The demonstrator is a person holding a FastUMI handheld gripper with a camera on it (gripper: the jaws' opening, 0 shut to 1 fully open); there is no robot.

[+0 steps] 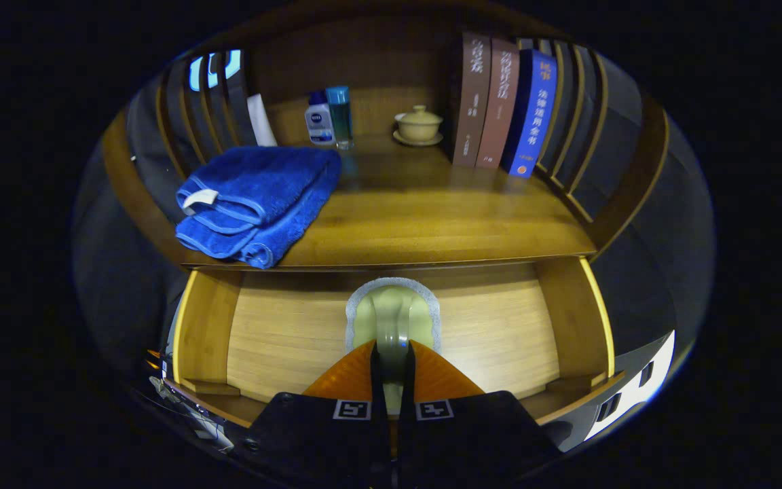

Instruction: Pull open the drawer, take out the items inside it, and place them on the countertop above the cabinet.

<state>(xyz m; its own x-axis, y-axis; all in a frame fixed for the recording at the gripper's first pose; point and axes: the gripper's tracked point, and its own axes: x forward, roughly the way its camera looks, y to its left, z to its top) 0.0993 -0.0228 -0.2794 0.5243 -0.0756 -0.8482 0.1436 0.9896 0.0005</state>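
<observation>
Drawer [282,326] stands pulled open beneath the tabletop [432,224], and the gripper [391,360] reaches down into it, its fingers nearly closed on a pale green, grey-edged item [391,312] that lies on the drawer floor midway between the side walls. The item's long axis runs straight ahead of the fingers, toward the drawer's back. The tabletop's front edge lies just above and beyond it, so the lift likely goes up and forward, right of the folded blue towel [255,200].

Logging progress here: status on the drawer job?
Gripper fingers shut on slipper in open drawer. Blue towel already on countertop. Nothing in the way.
</observation>
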